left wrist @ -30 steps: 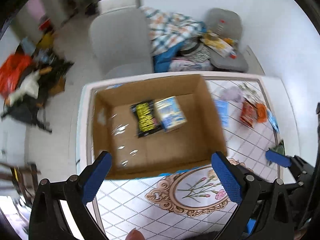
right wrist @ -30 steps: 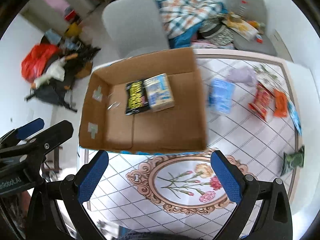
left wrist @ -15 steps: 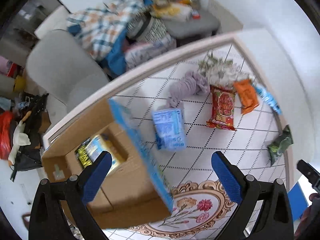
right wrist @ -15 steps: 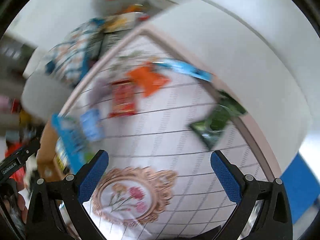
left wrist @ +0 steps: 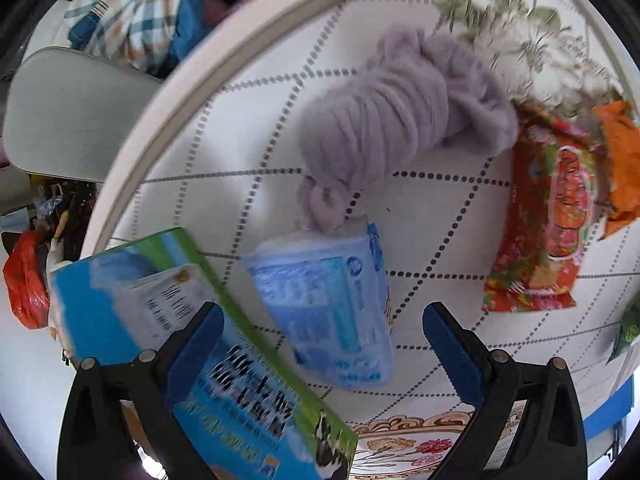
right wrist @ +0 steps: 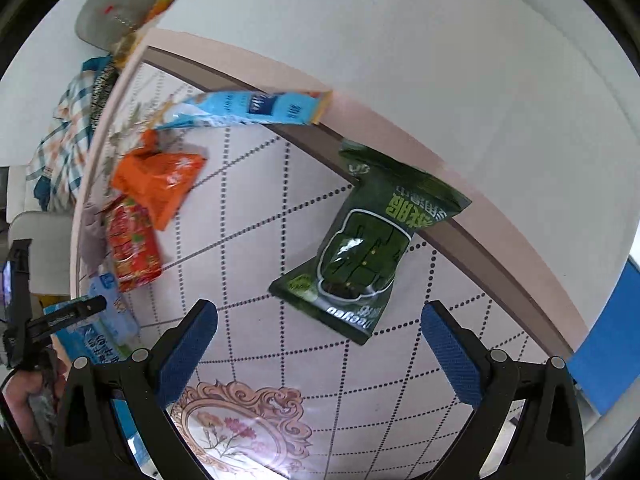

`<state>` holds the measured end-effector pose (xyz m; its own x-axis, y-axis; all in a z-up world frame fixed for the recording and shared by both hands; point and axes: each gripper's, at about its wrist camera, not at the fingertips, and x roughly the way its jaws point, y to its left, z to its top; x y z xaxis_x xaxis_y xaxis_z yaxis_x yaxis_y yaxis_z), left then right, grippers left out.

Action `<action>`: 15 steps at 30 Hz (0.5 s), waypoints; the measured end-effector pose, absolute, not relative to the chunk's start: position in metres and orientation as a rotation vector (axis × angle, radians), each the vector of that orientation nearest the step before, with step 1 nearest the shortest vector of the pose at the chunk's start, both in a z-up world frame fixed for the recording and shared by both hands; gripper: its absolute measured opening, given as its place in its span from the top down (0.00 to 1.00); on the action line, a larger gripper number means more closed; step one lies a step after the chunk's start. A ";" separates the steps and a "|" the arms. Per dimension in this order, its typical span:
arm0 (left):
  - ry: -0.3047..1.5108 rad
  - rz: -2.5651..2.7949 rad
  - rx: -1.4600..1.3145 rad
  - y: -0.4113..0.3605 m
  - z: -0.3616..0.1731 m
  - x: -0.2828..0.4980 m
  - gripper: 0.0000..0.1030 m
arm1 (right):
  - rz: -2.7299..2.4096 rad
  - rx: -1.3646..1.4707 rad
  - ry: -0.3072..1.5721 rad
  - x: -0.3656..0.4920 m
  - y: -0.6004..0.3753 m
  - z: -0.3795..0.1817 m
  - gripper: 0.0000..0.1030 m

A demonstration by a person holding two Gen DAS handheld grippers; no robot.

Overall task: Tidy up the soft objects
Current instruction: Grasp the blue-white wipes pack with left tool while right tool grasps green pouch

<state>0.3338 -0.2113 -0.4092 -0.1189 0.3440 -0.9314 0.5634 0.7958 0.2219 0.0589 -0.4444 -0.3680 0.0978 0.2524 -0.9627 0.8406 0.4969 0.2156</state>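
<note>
My left gripper [left wrist: 324,344] is open and hovers just over a blue tissue pack [left wrist: 328,304] on the table. A lilac yarn bundle [left wrist: 400,120] lies just beyond it. A red snack bag [left wrist: 548,216] and an orange bag [left wrist: 616,160] lie to the right. My right gripper [right wrist: 320,340] is open just in front of a dark green snack bag [right wrist: 364,256] near the table's edge. Orange [right wrist: 160,180], red [right wrist: 132,244] and light blue [right wrist: 248,108] packets lie further left.
The printed outer wall of the cardboard box [left wrist: 192,340] stands at the left, against my left finger. The patterned tablecloth [right wrist: 260,200] covers the table; a white wall [right wrist: 440,60] runs behind it. A chair [left wrist: 72,112] with clothes stands beyond the table.
Both grippers swung away from the box. The left one dropped close over the blue tissue pack. The right one moved right and closed in on the green snack bag.
</note>
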 end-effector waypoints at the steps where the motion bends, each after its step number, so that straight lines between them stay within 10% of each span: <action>1: 1.732 -0.213 0.717 -0.212 -0.413 0.334 0.01 | -0.572 1.031 1.453 0.058 -0.446 -0.373 0.00; 11: 1.796 -0.193 0.668 -0.205 -0.438 0.332 0.01 | -0.643 1.130 1.462 0.061 -0.463 -0.413 0.00; 15: 1.807 -0.235 0.587 -0.203 -0.434 0.326 0.31 | -0.655 1.145 1.468 0.060 -0.461 -0.421 0.18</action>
